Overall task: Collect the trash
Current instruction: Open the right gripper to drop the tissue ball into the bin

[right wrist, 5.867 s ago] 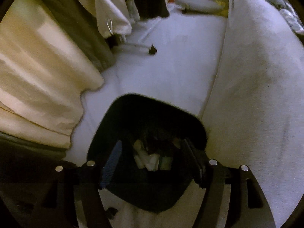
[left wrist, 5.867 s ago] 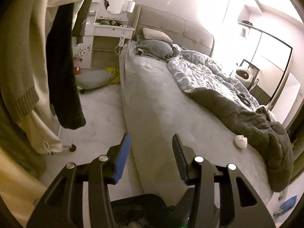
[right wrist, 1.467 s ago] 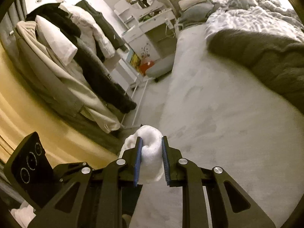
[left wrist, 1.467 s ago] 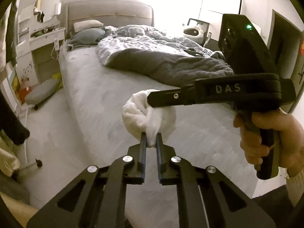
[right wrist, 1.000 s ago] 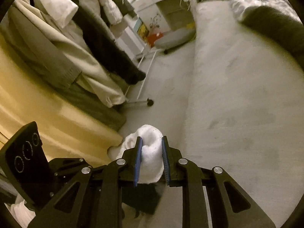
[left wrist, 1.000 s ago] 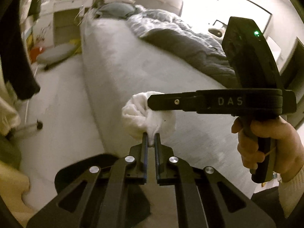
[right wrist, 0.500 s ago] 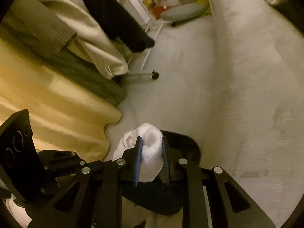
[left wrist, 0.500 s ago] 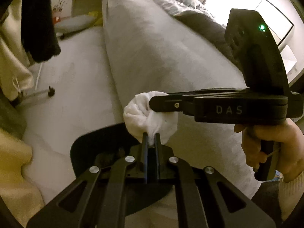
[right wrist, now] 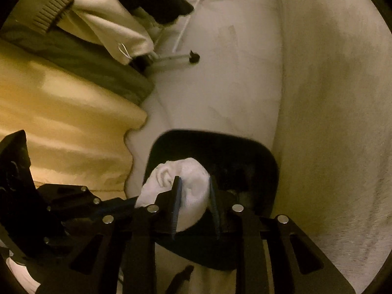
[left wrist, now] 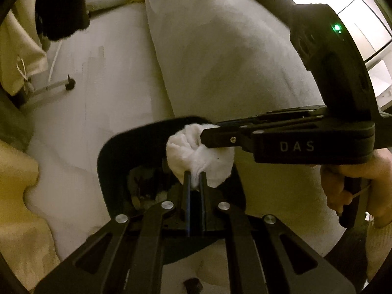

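Note:
A crumpled white tissue wad [left wrist: 196,152] hangs over the open black trash bin [left wrist: 110,152], held by both grippers. My left gripper [left wrist: 194,176] is shut on its lower edge. My right gripper [right wrist: 193,181] is shut on the same wad [right wrist: 191,191], coming in from the right in the left wrist view [left wrist: 210,134]. The bin [right wrist: 259,156] stands on the floor against the bed side and holds dark and pale scraps [left wrist: 147,191].
The grey bed [left wrist: 220,49] rises right of the bin. Hanging clothes [right wrist: 80,24] and a yellow curtain [right wrist: 61,127] stand to the left. A rack foot with a caster [left wrist: 69,84] rests on the pale floor.
Both grippers have carried the tissue wad from above the bed down to over the black bin. Their hold on it is unchanged.

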Tool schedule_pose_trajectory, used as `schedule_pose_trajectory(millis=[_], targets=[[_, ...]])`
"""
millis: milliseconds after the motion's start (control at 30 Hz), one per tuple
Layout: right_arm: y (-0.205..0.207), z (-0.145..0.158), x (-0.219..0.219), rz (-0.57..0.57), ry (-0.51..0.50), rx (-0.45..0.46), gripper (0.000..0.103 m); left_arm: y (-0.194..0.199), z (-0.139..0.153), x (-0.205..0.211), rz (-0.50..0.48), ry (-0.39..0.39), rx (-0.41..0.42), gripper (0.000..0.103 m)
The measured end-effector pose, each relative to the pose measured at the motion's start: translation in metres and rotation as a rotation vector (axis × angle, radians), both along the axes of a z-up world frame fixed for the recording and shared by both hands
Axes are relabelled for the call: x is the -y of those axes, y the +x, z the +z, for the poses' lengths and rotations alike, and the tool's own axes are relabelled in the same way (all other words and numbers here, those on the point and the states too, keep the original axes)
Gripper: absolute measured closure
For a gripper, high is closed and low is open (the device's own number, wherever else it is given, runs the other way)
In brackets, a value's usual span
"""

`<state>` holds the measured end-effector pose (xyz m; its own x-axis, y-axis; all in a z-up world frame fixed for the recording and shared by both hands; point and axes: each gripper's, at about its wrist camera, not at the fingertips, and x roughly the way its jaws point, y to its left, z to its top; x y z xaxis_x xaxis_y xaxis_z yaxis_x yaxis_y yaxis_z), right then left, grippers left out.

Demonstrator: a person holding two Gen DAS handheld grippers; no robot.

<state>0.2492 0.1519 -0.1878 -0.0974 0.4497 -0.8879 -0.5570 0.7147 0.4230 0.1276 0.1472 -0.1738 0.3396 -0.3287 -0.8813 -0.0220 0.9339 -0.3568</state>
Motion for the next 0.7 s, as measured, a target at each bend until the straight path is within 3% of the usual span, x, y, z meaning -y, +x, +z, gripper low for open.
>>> schedule_pose_trajectory(millis=[100,267,367,400,433,500,567,700], targets=[[0.001,-0.011,0.001,-0.011,-0.044,-0.003,0.08,-0.001,-0.009,-0.002,0.005,-0.004,-0.033,0.096],[0.006,-0.007,0.003,-0.035,-0.033,0.01,0.079,-0.004,-0.022,-0.003,0.001,-0.017,-0.093,0.096],[0.007,-0.001,0.005,-0.044,-0.018,0.029,0.07,-0.005,-0.033,0.001,-0.01,-0.014,-0.136,0.093],[0.007,0.002,0.008,-0.046,-0.017,0.039,0.058,-0.007,-0.035,0.003,-0.012,-0.016,-0.149,0.091],[0.006,0.006,0.009,-0.047,-0.017,0.06,0.053,-0.007,-0.038,0.003,-0.011,-0.015,-0.156,0.087],[0.006,0.012,0.01,-0.049,-0.011,0.085,0.053,-0.007,-0.042,0.002,-0.005,-0.003,-0.168,0.079],[0.007,0.02,0.013,-0.055,-0.001,0.119,0.053,-0.006,-0.043,0.002,0.001,0.018,-0.17,0.062],[0.013,0.038,0.021,-0.079,0.003,0.204,0.051,-0.006,-0.037,0.001,0.01,0.048,-0.158,0.049]])
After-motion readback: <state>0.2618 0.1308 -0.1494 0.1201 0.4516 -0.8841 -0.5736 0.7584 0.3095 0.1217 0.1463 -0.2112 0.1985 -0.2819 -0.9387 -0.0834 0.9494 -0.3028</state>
